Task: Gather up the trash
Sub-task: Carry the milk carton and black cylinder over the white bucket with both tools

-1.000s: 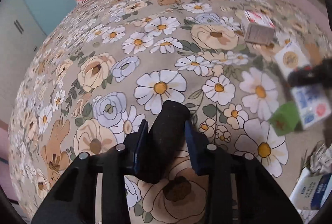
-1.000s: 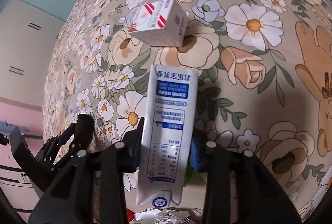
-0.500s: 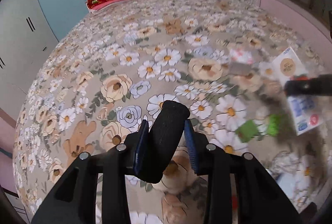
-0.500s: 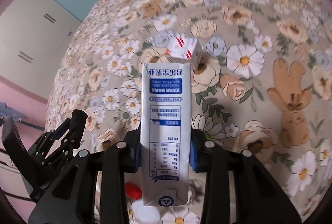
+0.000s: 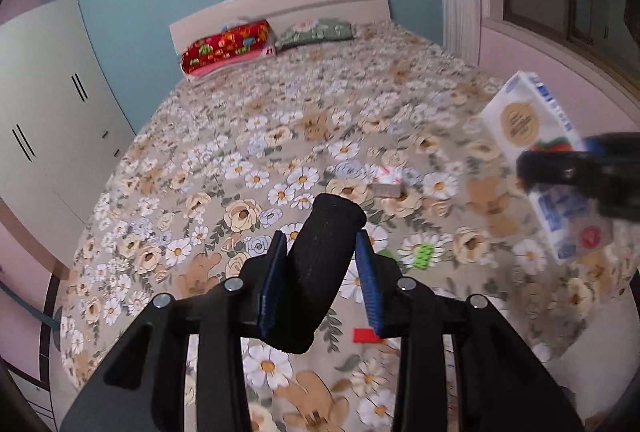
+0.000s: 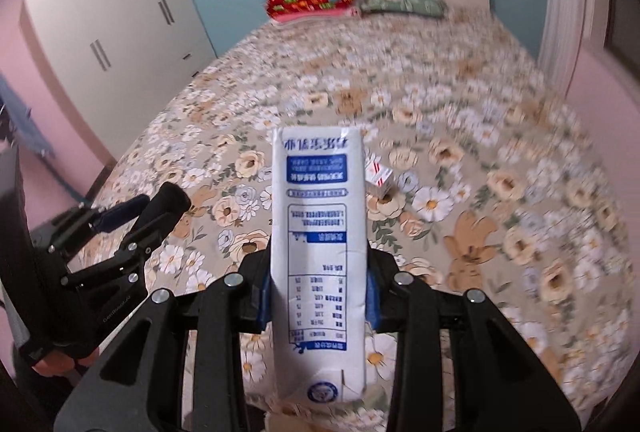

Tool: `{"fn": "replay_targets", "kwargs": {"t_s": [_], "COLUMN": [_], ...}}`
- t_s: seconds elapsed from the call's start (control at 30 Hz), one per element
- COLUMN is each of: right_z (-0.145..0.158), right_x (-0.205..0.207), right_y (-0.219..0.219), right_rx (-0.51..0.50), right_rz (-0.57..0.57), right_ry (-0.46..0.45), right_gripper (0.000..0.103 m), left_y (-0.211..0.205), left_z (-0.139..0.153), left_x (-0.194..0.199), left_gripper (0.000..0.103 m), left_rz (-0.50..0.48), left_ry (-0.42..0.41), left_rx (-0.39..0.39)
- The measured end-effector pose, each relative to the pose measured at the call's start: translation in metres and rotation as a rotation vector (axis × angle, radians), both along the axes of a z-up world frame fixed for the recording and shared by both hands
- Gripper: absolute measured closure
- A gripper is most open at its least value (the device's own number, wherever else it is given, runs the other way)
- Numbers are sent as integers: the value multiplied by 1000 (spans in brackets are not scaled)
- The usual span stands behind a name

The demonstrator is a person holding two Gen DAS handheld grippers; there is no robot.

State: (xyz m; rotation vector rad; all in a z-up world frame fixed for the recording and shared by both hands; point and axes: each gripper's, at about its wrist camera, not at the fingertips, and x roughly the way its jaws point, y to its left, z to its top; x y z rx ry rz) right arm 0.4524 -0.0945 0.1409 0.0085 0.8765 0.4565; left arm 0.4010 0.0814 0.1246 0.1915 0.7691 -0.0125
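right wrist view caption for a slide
Right gripper shut on a white-and-blue milk carton above the floral bedspread.

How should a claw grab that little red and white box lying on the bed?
Both claws are full now. With one free, I'd come down from above onto the box and pinch its two long sides. It lies flat on the bedspread with open cloth around it, so the fingers likely have room. It's blurry, so its exact shape is unclear.
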Motion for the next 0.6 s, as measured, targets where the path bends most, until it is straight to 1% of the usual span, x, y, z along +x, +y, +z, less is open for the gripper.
{"fn": "replay_targets", "kwargs": {"t_s": [0.03,0.13,0.23,0.3,0.43,0.53,0.6], "right_z": [12,32,48,53,64,66,65], "right_x": [-15,-48,-83,-102,-143,-164,-177], "right_y": [-3,-10,-16,-19,-29,-33,-36], "right_rx": [-12,-36,-51,-62,-84,-104,-112], "right_rz": [12,33,63,75,89,95,102], "right_ry": [-23,-63,-92,-108,-136,-143,-147], "right_gripper": [67,67,67,67,67,67,67], "left_y": [-6,-20,-32,-39,-53,-60,-65], "left_z": [10,31,46,53,62,65,65], "left_x": [-11,-38,-62,-77,-108,-127,-141], "left_gripper": [65,65,65,65,65,65,65], "left_rz": [1,-3,-7,-14,-26,-42,-50], "left_ry": [-10,-40,-50,-54,-78,-76,-81], "left_rx": [-1,0,-16,-28,-23,-34,-23]}}
